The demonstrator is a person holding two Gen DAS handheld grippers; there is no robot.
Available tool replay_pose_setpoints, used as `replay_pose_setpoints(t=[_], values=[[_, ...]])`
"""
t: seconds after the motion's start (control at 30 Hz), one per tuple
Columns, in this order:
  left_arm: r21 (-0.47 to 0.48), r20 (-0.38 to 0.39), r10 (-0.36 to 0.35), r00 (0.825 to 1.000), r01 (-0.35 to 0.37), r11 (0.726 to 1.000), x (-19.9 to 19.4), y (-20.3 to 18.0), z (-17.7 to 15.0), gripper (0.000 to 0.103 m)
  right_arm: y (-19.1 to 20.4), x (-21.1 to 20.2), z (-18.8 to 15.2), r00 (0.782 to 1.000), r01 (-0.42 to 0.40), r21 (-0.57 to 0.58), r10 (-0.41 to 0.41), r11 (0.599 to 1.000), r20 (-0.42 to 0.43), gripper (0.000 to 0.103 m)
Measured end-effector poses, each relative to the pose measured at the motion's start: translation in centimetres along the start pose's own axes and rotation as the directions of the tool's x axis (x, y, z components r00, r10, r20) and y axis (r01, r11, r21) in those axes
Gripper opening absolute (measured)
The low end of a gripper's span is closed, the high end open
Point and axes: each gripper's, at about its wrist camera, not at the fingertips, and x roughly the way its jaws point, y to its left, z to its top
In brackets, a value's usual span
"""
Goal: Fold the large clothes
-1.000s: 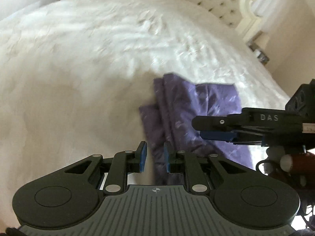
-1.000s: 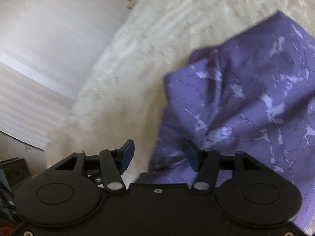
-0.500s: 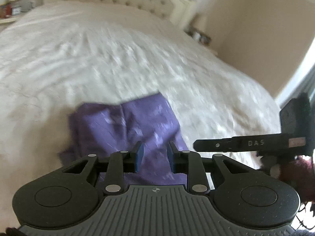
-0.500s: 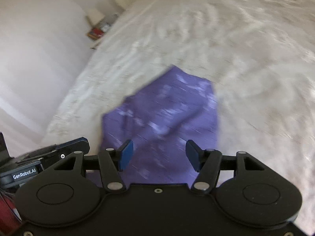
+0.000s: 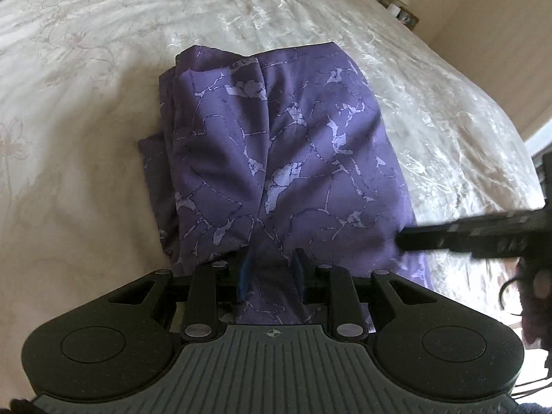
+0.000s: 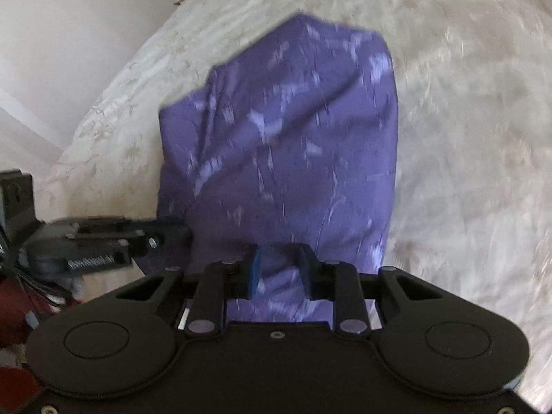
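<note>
Bedspread (image 5: 86, 69) surrounds purple garment (image 5: 276, 145), whose near edge both left tongs (image 5: 272, 272) and right tongs (image 6: 281, 270) grip.

On my feeds, the purple garment (image 5: 283, 145) reads as thin matt woven cloth with a pale marbled print, softly creased. The bedspread (image 5: 86, 69) beneath is cream cloth with a faint sheen and embossed flowers. My left claw (image 5: 272, 272) and right claw (image 6: 281, 269) look like matt black plastic with blue rubbery pads (image 6: 254, 270).
</note>
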Motion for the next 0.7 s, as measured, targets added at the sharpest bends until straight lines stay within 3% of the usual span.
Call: replay_pose_setpoints(t=[0.17,0.33,0.57,0.7], values=[[-0.020,0.008,-0.008,1.000,0.009,1.000,-0.3,0.4,-0.5,0.025,0.0,-1.3,3.3,0.988,0.048,-0.028,-0.044,0.998,0.148,0.039],[-0.038,0.012,-0.011,1.000,0.012,0.999,-0.4,0.5,-0.5,0.025,0.2,0.7,7.8,0.977,0.121,-0.059,-0.108,0.991,0.186,0.040],[-0.050,0.002,0.000,1.000,0.000,0.999,-0.4,0.4,-0.3,0.025,0.0,7.4,12.5,0.974,0.218,-0.052,-0.214,0.975,0.068,0.040],[-0.056,-0.009,0.023,1.000,-0.024,0.998,-0.2,-0.1,0.0,0.025,-0.3,10.0,13.3,0.967,0.253,-0.067,-0.254,0.965,-0.007,0.046]])
